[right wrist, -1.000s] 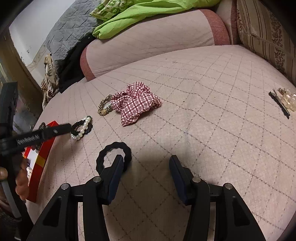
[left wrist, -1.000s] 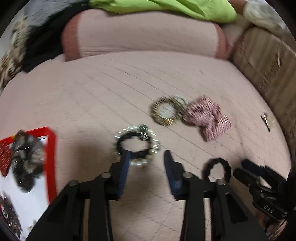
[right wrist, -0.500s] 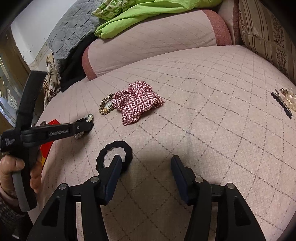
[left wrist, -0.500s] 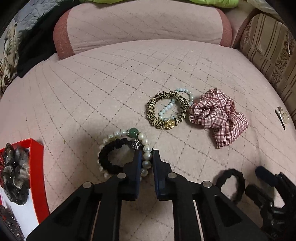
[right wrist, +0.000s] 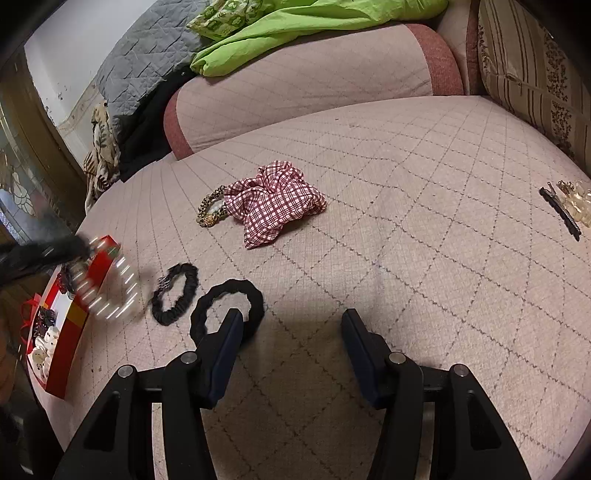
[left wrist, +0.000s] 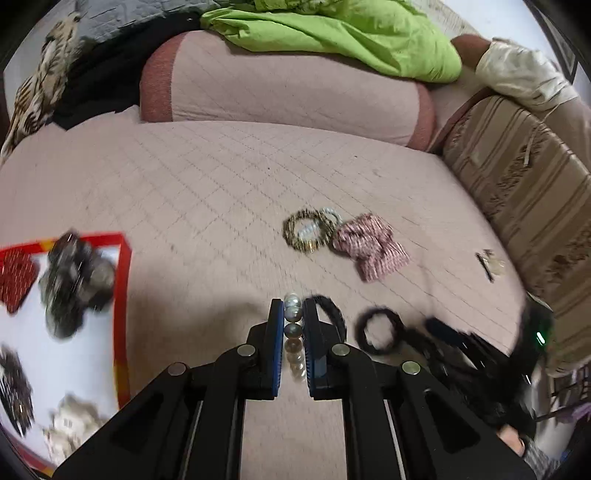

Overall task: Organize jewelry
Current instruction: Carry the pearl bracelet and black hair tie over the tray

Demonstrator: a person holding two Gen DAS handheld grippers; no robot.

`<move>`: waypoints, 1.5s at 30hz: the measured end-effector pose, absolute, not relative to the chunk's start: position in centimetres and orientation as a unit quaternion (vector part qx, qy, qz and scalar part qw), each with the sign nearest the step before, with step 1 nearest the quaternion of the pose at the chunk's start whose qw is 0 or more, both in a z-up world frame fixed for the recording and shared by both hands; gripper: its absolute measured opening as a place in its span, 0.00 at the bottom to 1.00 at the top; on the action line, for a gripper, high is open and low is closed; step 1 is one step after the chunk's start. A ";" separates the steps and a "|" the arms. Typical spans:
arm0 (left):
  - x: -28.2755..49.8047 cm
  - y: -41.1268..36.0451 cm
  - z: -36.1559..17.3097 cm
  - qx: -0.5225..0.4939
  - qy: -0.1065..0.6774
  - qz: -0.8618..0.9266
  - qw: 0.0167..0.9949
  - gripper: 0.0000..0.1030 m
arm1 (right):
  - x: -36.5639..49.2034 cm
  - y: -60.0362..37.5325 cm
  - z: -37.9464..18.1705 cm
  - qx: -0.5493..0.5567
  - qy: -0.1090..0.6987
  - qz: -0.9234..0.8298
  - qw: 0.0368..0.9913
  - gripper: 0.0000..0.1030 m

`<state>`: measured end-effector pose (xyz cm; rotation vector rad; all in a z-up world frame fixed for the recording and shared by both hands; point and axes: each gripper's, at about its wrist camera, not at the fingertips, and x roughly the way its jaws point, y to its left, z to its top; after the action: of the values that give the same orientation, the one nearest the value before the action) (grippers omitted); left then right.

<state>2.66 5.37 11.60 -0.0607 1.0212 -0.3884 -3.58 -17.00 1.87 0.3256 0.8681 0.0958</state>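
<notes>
My left gripper [left wrist: 293,314] is shut on a pearl bracelet [left wrist: 293,325] and holds it above the pink quilted bed; it shows blurred in the right wrist view [right wrist: 107,284]. A red-rimmed box [left wrist: 123,280] with several hair pieces lies at the left, also in the right wrist view [right wrist: 70,328]. Two black scrunchies lie on the bed, one thin [right wrist: 175,293] and one thick [right wrist: 227,308]. My right gripper [right wrist: 291,321] is open, its left finger over the thick one. A plaid scrunchie [right wrist: 275,206] and a leopard scrunchie [right wrist: 210,212] lie farther off.
Hair clips [right wrist: 565,206] lie at the right of the bed. A pink bolster [right wrist: 306,85] with a green cloth [right wrist: 295,26] on it closes the far side. A striped cushion [right wrist: 535,81] stands at the right.
My left gripper closed on the pearl bracelet, lifted it off the bed and swung left toward the red box. The thin black scrunchie stayed behind. My right gripper barely moved.
</notes>
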 end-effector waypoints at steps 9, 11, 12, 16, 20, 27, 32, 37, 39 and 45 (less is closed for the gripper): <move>-0.8 9.1 7.7 -0.069 0.526 -0.162 0.832 0.09 | -2.0 -13.9 2.3 0.074 0.440 0.021 0.895 0.50; -1.1 9.9 7.2 -0.077 0.528 -0.154 0.831 0.09 | -1.3 -12.8 2.2 0.046 0.446 0.015 0.894 0.36; -1.2 10.2 7.2 -0.081 0.528 -0.152 0.832 0.09 | -1.1 -12.3 2.1 0.033 0.447 0.013 0.894 0.18; -1.9 10.8 7.8 -0.088 0.520 -0.153 0.836 0.09 | -1.6 -10.9 2.5 0.008 0.443 0.018 0.896 0.07; -2.8 10.9 9.4 -0.087 0.501 -0.154 0.847 0.09 | -3.8 -10.9 4.4 0.028 0.423 0.024 0.905 0.07; -5.1 11.5 12.3 -0.074 0.471 -0.160 0.864 0.09 | -7.1 -10.5 8.0 0.055 0.400 0.039 0.914 0.07; -6.3 13.4 14.4 -0.087 0.452 -0.151 0.875 0.09 | -8.4 -9.2 9.6 0.062 0.398 0.058 0.913 0.07; -7.2 16.6 16.7 -0.100 0.423 -0.124 0.892 0.09 | -9.0 -6.5 10.7 0.040 0.397 0.084 0.913 0.07; -7.2 18.0 17.5 -0.103 0.415 -0.113 0.897 0.09 | -8.9 -5.0 11.2 0.030 0.398 0.101 0.911 0.07; -6.2 23.3 19.2 -0.126 0.404 -0.083 0.902 0.09 | -7.4 -0.2 12.7 0.010 0.402 0.152 0.903 0.07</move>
<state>-6.16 23.30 19.24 -0.2599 0.8351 -0.1722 -7.37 -0.17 12.66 0.0214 0.8313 0.3136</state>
